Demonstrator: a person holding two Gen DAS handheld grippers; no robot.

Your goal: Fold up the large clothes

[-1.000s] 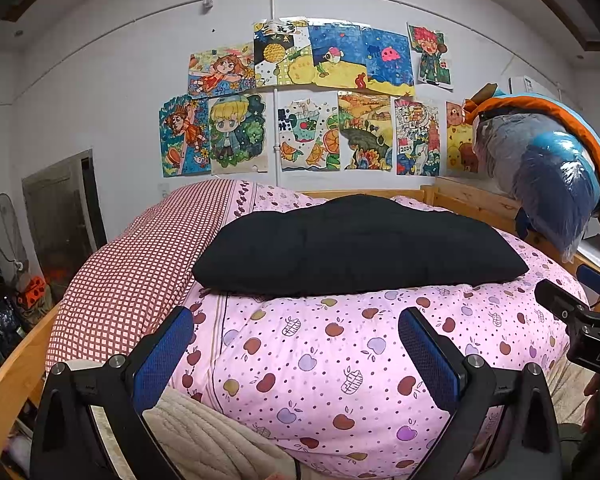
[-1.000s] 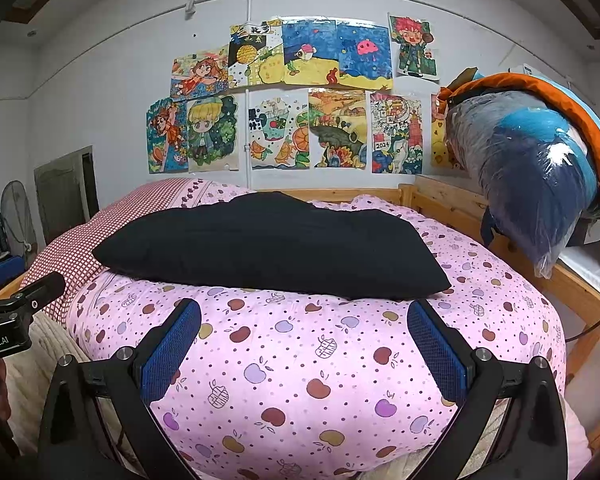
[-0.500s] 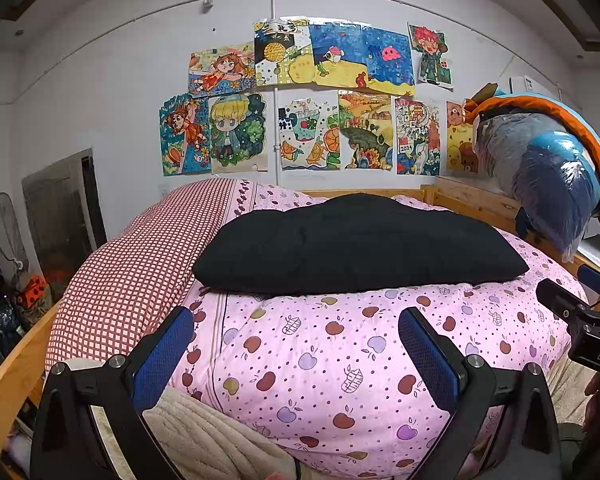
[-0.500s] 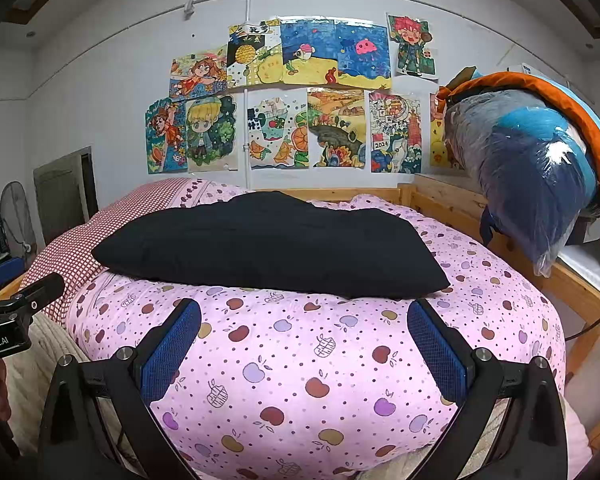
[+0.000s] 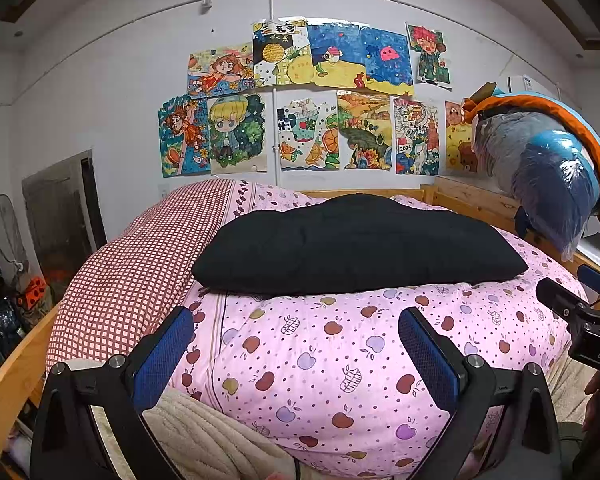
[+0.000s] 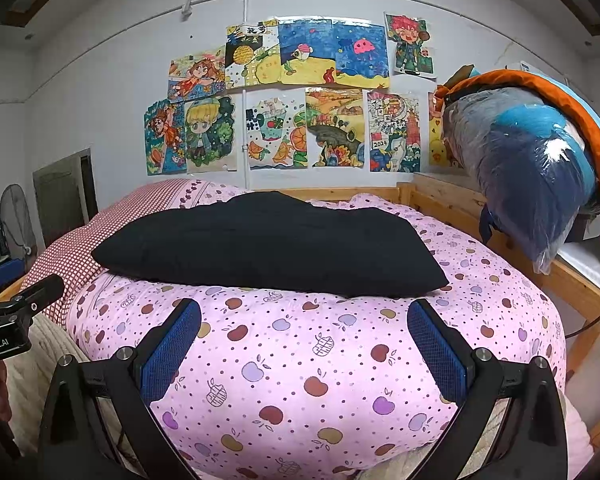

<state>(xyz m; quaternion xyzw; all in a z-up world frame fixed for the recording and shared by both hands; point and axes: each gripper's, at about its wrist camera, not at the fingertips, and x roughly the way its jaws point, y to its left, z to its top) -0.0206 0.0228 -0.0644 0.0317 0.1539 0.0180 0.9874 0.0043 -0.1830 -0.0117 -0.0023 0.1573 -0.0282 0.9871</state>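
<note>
Black garment [image 5: 356, 246] is laid crosswise on the quilt [image 5: 340, 352], ahead of both empty, open hand-held grippers, left [image 5: 296, 354] and right [image 6: 304, 350], roughly equally near.

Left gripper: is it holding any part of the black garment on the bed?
No. The left gripper is open and empty, with only the pink quilt between its fingers, and the black garment lies beyond them, untouched.

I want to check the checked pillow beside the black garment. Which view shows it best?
The left wrist view: the red checked pillow fills the left side, running back along the black garment. The right wrist view shows only a narrow strip of it at the bed's left edge.
</note>
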